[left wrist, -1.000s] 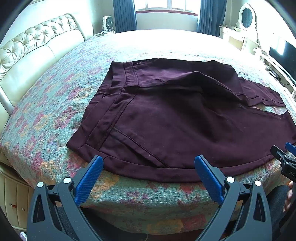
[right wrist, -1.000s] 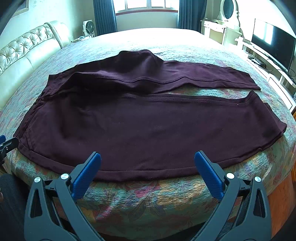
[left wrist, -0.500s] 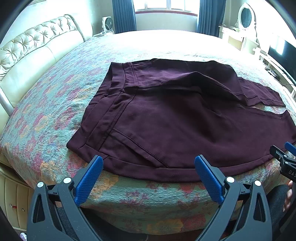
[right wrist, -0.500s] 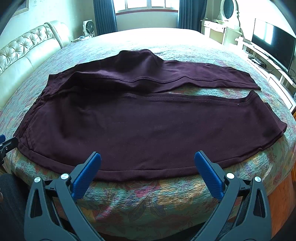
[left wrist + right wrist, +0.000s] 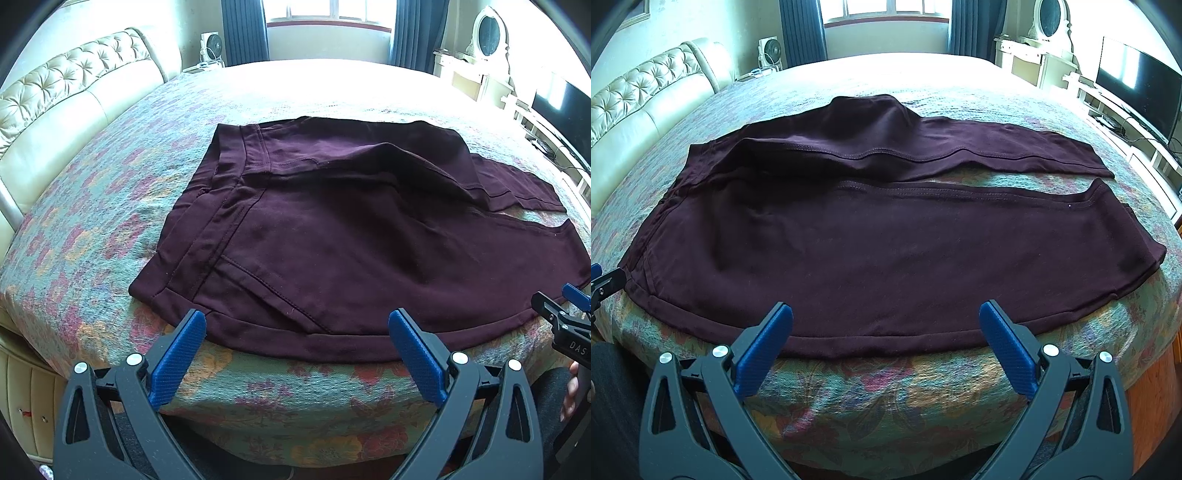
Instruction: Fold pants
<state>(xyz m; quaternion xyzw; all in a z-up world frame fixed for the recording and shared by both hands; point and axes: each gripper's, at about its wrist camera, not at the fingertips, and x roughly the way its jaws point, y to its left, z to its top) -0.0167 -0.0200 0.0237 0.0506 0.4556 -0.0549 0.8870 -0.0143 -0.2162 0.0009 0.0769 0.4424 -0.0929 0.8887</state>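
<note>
Left wrist view shows the left hand-held gripper (image 5: 295, 326) spread wide and empty at bottom centre, just short of the maroon pants (image 5: 351, 236) lying flat on the floral bed (image 5: 92, 206). Right wrist view has the right hand-held gripper (image 5: 885, 320) likewise released at the near hem, pant legs running toward the right.

One pants (image 5: 886, 240), one bed (image 5: 886, 387), two grippers (image 5: 295, 325) (image 5: 886, 317)
</note>
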